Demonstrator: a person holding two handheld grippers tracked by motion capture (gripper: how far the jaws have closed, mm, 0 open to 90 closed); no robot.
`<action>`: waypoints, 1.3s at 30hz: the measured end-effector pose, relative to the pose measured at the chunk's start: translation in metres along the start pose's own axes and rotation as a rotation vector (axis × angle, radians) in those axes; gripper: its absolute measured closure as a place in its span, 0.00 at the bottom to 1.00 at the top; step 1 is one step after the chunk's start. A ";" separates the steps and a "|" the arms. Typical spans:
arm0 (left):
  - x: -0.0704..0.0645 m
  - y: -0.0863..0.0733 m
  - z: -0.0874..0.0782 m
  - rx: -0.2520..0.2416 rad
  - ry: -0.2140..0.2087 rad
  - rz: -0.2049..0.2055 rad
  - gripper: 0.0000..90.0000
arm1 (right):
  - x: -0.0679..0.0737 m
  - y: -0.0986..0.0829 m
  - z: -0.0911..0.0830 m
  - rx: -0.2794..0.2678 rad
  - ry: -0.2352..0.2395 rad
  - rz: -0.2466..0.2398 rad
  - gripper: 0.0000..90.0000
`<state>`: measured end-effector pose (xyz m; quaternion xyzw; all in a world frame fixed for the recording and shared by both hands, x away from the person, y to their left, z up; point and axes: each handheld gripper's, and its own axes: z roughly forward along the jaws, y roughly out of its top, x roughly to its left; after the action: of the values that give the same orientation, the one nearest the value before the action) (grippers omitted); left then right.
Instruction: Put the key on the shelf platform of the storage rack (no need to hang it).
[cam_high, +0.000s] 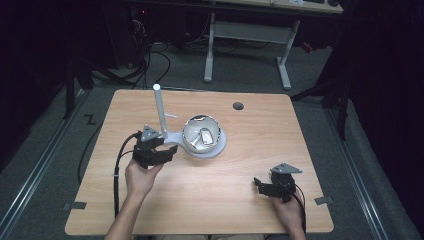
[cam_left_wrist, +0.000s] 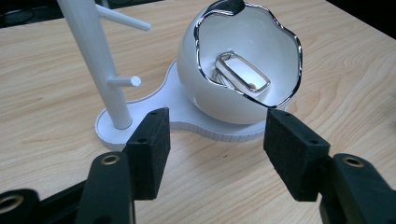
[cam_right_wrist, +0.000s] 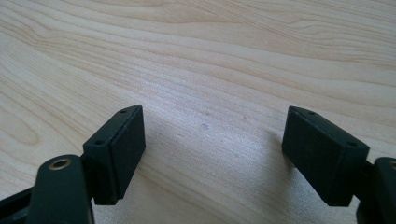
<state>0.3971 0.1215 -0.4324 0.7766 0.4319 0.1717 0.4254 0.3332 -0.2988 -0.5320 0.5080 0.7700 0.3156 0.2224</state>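
Left gripper (cam_left_wrist: 212, 135) at the white plastic jewellery stand (cam_left_wrist: 187, 119), jaws spread wide, gripping nothing.
The stand sits mid-table; its silver-rimmed white bowl (cam_left_wrist: 243, 60) holds a shiny metal clasp (cam_left_wrist: 243, 71), no readable writing. Right gripper (cam_right_wrist: 212, 149) gapes over bare wooden table (cam_right_wrist: 210, 56).

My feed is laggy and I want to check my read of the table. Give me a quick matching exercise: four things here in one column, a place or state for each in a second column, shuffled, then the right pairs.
Things:
1. left tongs
2. right tongs
3. metal clasp
4. white post

Places or states:
A. lies inside the white bowl
B. open over bare wood at the table's near right
C. stands upright on the white base, pegs sticking out
D. open, facing the base in front of the bowl

Pairs: 1-D, 2-B, 3-A, 4-C
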 end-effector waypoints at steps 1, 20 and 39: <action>0.001 -0.001 -0.002 0.000 -0.002 -0.002 0.46 | 0.000 0.000 0.000 0.000 0.000 0.000 0.24; 0.006 -0.019 -0.024 -0.016 0.016 -0.026 0.45 | 0.000 0.000 0.000 -0.001 0.000 0.002 0.24; 0.011 -0.041 -0.046 -0.040 0.037 -0.077 0.44 | 0.000 0.000 0.000 0.000 -0.002 0.005 0.24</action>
<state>0.3528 0.1653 -0.4401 0.7475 0.4657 0.1781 0.4390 0.3334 -0.2984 -0.5319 0.5102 0.7685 0.3156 0.2222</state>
